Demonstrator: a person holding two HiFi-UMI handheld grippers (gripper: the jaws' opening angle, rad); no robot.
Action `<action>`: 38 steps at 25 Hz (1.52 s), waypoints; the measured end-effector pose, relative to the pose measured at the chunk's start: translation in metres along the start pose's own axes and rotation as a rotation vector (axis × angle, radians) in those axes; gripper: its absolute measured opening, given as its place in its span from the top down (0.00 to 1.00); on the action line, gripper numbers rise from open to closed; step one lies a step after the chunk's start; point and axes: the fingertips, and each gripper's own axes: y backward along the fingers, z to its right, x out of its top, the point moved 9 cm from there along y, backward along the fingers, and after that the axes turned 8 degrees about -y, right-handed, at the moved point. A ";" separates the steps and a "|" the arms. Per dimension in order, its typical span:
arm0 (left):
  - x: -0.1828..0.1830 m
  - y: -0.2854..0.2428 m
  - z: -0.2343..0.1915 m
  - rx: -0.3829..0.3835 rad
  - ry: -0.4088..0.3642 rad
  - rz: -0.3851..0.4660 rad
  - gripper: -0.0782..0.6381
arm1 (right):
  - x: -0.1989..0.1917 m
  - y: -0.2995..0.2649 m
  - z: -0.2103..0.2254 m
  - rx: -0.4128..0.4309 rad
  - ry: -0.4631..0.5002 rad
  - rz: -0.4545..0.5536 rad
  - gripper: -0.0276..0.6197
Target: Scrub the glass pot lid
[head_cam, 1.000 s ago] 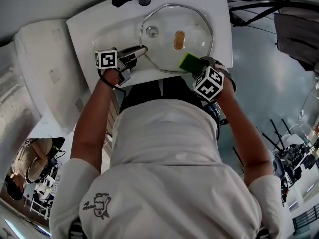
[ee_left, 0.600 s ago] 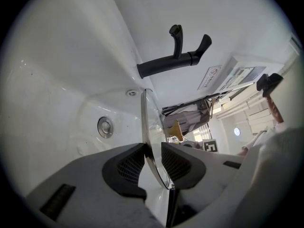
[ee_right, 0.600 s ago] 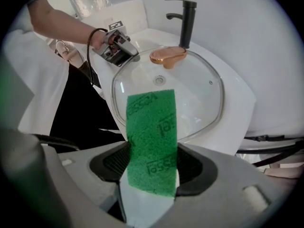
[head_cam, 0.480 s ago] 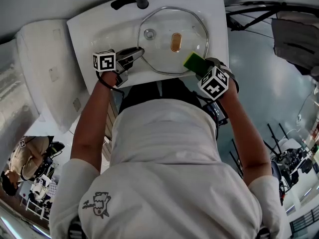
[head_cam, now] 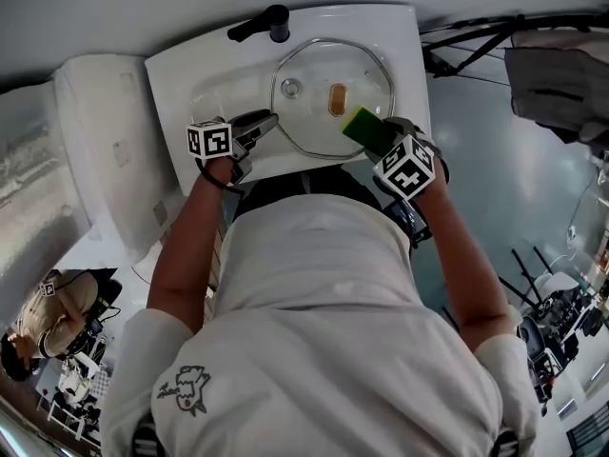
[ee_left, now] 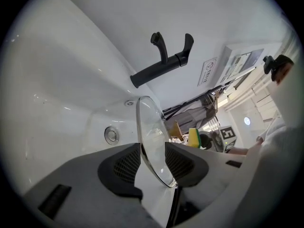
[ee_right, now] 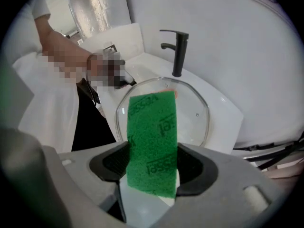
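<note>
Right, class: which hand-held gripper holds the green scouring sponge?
The right hand-held gripper, clamped on the green scouring sponge; the left hand-held gripper, jaws opening, only straddles the rim of the glass pot lid.

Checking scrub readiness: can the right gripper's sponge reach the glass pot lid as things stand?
Probably yes. The right gripper holds the sponge over the glass pot lid, nothing between them; the left gripper, jaws opening, straddles the rim on the other side.

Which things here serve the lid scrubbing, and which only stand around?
For the job: round glass pot lid, green scrubbing sponge in right gripper, left gripper, jaws opening around the lid's rim.
Only around: white washbasin, black tap, grey cloth.
</note>
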 end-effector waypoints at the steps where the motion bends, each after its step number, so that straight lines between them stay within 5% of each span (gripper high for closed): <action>1: 0.002 0.003 0.002 0.009 -0.004 0.005 0.67 | 0.004 0.004 -0.002 -0.009 -0.003 0.010 0.50; 10: 0.035 0.053 0.034 0.055 -0.113 0.071 0.67 | 0.039 0.042 -0.013 -0.055 -0.066 0.171 0.50; 18: 0.085 0.092 0.117 0.038 -0.364 0.196 0.67 | 0.091 0.105 -0.026 -0.148 -0.086 0.532 0.50; 25: 0.101 0.124 0.196 0.054 -0.602 0.318 0.67 | 0.111 0.158 -0.054 -0.253 0.057 0.774 0.50; 33: 0.102 0.123 0.260 0.129 -0.709 0.452 0.74 | 0.092 0.192 -0.055 -0.333 0.232 0.862 0.50; 38: 0.086 0.105 0.304 0.208 -0.687 0.584 0.84 | 0.065 0.214 -0.040 -0.247 0.281 0.888 0.50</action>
